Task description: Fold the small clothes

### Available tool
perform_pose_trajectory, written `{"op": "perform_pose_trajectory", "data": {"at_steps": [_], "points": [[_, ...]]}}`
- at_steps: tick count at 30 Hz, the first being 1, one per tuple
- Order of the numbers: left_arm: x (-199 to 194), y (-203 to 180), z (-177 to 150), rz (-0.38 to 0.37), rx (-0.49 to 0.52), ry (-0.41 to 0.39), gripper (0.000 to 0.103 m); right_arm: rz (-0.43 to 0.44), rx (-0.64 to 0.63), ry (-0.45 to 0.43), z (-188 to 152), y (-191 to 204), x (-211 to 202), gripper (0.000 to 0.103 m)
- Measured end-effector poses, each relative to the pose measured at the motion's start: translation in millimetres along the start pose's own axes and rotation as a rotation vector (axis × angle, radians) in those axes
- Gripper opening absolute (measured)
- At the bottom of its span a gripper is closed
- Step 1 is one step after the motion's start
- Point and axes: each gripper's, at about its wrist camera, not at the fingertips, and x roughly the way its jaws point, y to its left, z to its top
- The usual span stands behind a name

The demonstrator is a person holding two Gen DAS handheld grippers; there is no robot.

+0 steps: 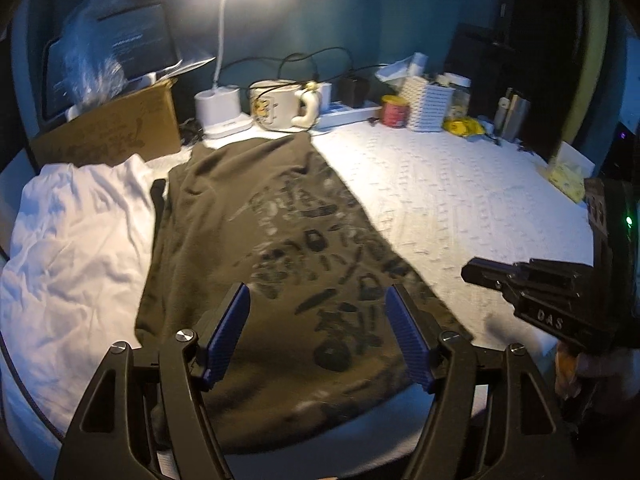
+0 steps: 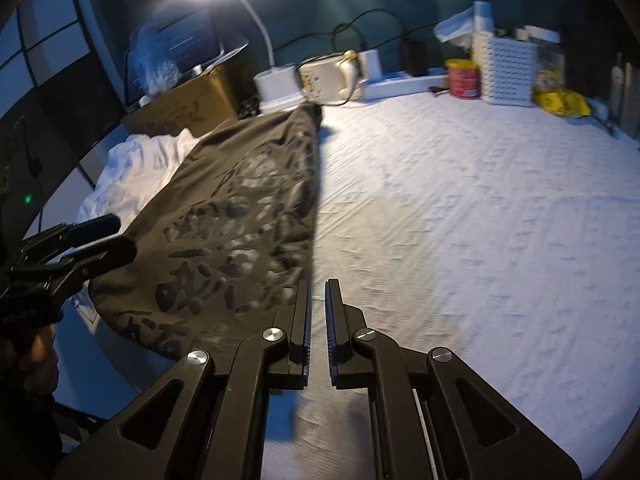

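Olive-brown tee runs lengthwise, bottom centre to lamp base at frame top; your L gripper hangs released right over its near hem; R gripper clenched empty, beside tee's right edge.

The dark olive shirt is soft matt cloth with a dull, cracked print. Left of it, the white garment is thin, crumpled cloth. The white bedcover is textured woven fabric. At the far edge, the box is matt brown cardboard; the mug is glossy ceramic.
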Motion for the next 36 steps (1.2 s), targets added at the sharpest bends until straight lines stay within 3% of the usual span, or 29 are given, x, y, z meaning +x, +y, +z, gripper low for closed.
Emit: {"op": "perform_pose_trajectory", "data": {"at_steps": [2, 6, 8, 9, 10, 20, 36], "points": [[-3.9, -6.7, 0.1, -0.011, 0.012, -0.007, 0.073, -0.013, 0.008, -0.017, 0.0, -5.7, -10.4, 0.008], [-16.6, -21.9, 1.6, -0.054, 0.021, -0.05, 0.087, -0.04, 0.001, -0.021, -1.2, -12.0, -23.6, 0.011], [-22.9, -29.8, 2.4, -0.056, 0.026, -0.08, 0.094, -0.05, 0.005, -0.036, -2.1, -15.5, -32.8, 0.033], [-25.9, -33.1, 3.1, -0.055, 0.029, -0.096, 0.096, -0.052, 0.01, -0.046, -2.5, -17.3, -37.2, 0.053], [-28.3, -35.8, 3.9, -0.056, 0.032, -0.107, 0.097, -0.053, 0.015, -0.057, -3.6, -19.8, -42.9, 0.059], [-54.3, -53.5, 13.0, -0.047, 0.013, -0.219, 0.101, -0.16, -0.005, -0.155, -0.6, -37.2, -105.8, 0.059], [-94.4, -87.6, 27.8, -0.07, 0.158, -0.399, 0.102, -0.285, -0.061, -0.389, 15.7, -41.7, -217.4, 0.059]]}}
